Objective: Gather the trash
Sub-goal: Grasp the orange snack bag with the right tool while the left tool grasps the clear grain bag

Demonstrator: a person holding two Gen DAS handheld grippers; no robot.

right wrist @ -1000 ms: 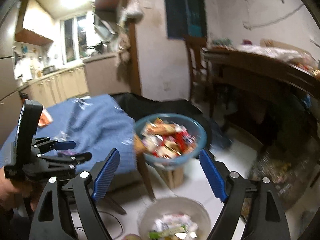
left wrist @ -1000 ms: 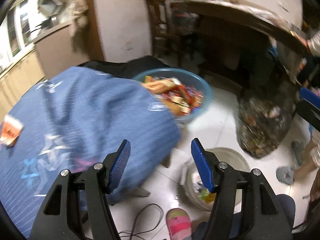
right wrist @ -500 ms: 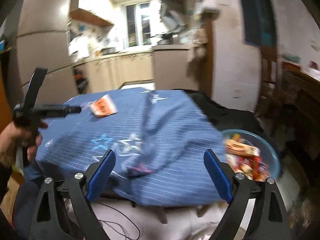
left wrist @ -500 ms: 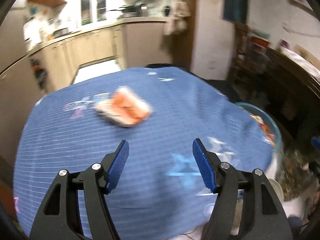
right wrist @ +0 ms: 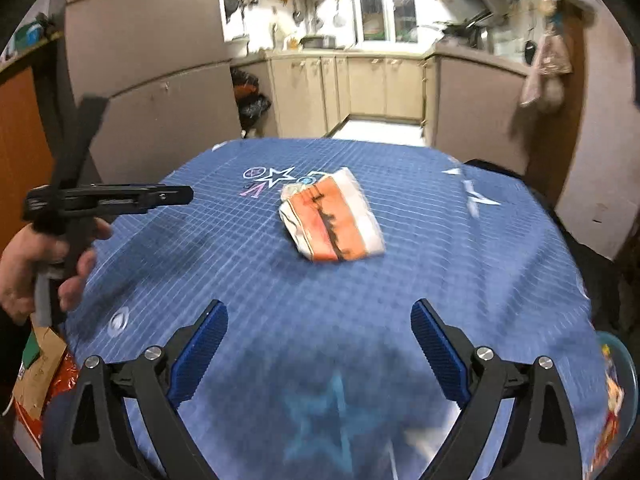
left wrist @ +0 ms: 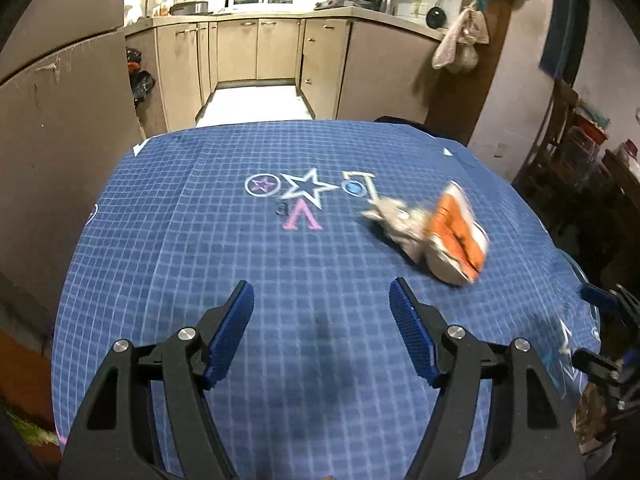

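- Left wrist view is showing the left gripper (left wrist: 322, 316) hanging over the near part of a table draped in a blue checked tablecloth (left wrist: 224, 248), its blue-padded jaws standing wide apart with only cloth showing between them.
- An orange-and-white wrapper (left wrist: 456, 236) is lying on the cloth to the far right of that gripper, well apart from its fingertips, touching a crumpled pale scrap (left wrist: 394, 220) on its left; both are blurred.
- Printed star and circle marks (left wrist: 306, 190) are showing on the cloth to the left of the trash.
- Right wrist view is showing the right gripper (right wrist: 320, 334) also spread wide and gripping nothing, hovering over the near edge of the same tablecloth (right wrist: 460, 248).
- From this side the wrapper (right wrist: 334, 220) is lying near the table's middle, beyond the gripper and roughly in line with the gap between its pads.
- A hand (right wrist: 38, 264) at the far left is holding the other gripper's handle above the table's left edge.
- A blue bowl (right wrist: 616, 376) of colourful wrappers is peeking out at the near right, below the table's edge.
- Kitchen cabinets (right wrist: 380, 88) are lining the far wall.
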